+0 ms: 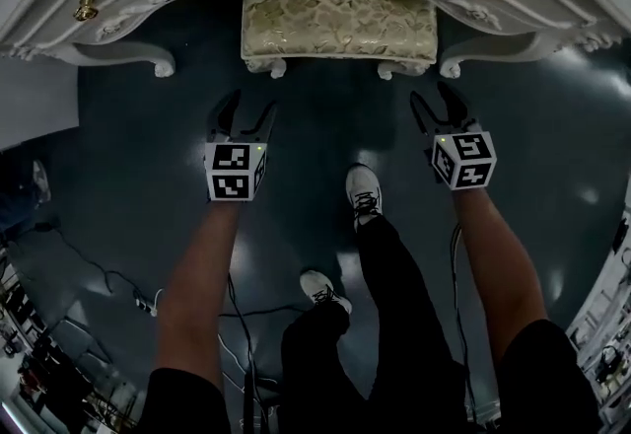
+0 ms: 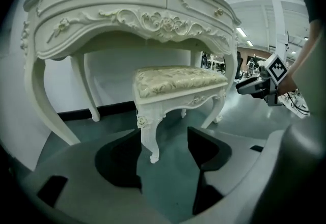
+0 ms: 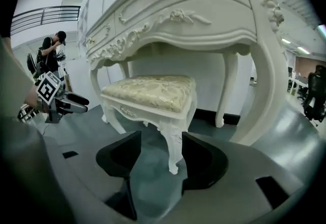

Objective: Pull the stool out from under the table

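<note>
Left tool (image 1: pixel 246 112) and right tool (image 1: pixel 437 105), both spread, sit just before the stool (image 1: pixel 338 23), lined up to clamp its front legs.

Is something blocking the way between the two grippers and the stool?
Nothing visible is. Only bare floor lies between the stool and the left gripper and right gripper, both open. Behind them, though, the person's shoe stands on the floor where the stool would likely slide out.
</note>
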A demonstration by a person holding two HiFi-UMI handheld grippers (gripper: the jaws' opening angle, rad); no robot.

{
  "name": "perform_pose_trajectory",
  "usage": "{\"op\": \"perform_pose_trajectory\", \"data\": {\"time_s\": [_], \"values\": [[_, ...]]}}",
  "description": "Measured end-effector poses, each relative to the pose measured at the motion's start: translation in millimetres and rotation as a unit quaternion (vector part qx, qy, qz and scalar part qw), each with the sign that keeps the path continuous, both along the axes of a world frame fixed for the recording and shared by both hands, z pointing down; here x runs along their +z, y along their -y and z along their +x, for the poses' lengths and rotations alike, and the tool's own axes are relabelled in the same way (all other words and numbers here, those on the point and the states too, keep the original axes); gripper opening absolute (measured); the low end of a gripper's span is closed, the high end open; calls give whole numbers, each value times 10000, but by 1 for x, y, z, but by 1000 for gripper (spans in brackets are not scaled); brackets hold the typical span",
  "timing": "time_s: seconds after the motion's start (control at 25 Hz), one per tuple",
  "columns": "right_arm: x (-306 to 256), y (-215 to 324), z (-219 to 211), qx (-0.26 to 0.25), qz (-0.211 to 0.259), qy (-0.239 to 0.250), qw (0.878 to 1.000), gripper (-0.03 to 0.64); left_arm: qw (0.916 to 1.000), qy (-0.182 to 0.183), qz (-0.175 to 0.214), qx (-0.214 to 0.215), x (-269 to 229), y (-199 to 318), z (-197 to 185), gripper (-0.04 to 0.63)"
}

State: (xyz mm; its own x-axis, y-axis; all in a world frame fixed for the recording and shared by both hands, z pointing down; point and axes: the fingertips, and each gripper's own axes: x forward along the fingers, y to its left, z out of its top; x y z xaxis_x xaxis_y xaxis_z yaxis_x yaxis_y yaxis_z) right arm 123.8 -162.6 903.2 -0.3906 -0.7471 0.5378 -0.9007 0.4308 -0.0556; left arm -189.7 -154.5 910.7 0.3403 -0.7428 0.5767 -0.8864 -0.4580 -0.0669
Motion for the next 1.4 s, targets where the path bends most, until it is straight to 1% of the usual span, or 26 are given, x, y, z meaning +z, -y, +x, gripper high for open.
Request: {"op": "perform_pose_trajectory", "data": {"time_s": [0.08,0.24,0.28,0.4,0.44,0.64,0.72,0.76,0.84,1.16,1.4], "values": [[20,15,7,42,-26,-89,9999,265,10000,65,-8,-55,19,16,-3,284],[53,38,17,60,-96,-223,9997,284,9995,287,13,-110,55,43,-9,295],[59,42,17,41,-119,-248,9996,287,9994,297,12,-179,62,50,-12,296],[74,52,16,-38,-189,-304,9994,293,9989,151,24,-446,73,71,-20,298],[78,55,15,-59,-195,-309,9993,293,9988,128,44,-472,75,77,-20,298],[88,72,6,-90,-136,-238,9996,293,9991,336,198,-166,81,101,-9,296],[91,76,1,-116,-157,-249,9995,291,9990,353,216,-153,82,106,-7,289],[92,78,0,-108,-164,-245,9995,288,9991,320,218,-182,82,108,-5,264],[93,79,0,-40,-157,-204,9997,276,9991,266,216,-235,82,108,-4,259],[94,78,1,98,-169,-240,9995,268,9992,283,54,-280,83,107,-5,256],[93,78,2,95,-208,-301,9993,268,9992,294,-60,-281,84,103,-5,256]]}}
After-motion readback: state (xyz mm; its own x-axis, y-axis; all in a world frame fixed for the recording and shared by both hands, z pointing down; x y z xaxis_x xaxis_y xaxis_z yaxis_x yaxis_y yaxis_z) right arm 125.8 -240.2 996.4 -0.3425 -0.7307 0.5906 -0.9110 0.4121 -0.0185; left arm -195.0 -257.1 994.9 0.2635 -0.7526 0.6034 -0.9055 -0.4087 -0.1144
